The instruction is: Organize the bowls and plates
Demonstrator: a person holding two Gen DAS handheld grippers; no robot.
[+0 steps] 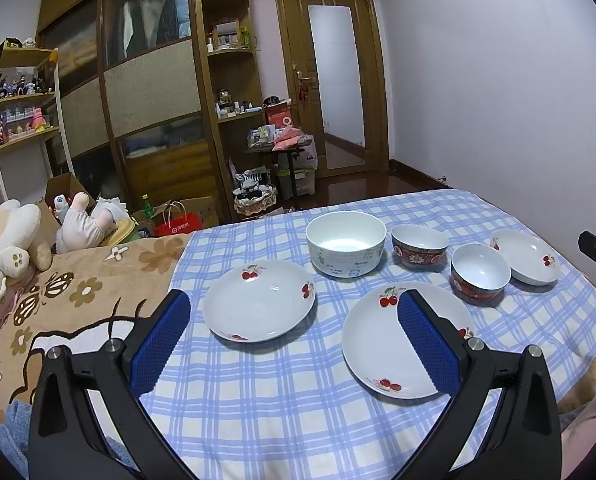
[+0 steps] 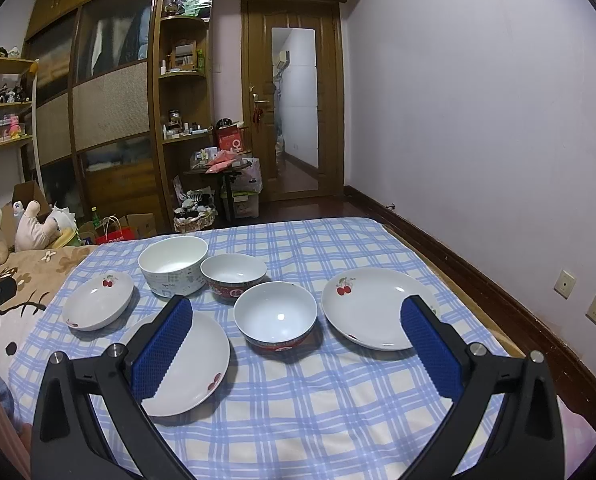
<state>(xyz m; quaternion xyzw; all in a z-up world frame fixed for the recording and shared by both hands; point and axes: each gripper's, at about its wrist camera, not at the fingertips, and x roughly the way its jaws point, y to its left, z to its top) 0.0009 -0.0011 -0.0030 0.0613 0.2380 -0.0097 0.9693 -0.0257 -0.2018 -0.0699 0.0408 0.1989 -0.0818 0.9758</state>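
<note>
Both tongs, left [image 1: 293,332] and right [image 2: 298,336], gape wide, holding nothing.

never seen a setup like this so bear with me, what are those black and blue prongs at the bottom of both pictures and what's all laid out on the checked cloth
The prongs are two-finger grippers that a person holds, one in each hand. A camera on each looks forward along its fingers, so one picture comes from the left gripper and the other from the right gripper. Both are open and hold nothing.

On the checked cloth lie three cherry plates: left, middle and right. Behind them stand a big white bowl and two red-patterned bowls, one farther and one nearer. Nothing is stacked yet.
</note>
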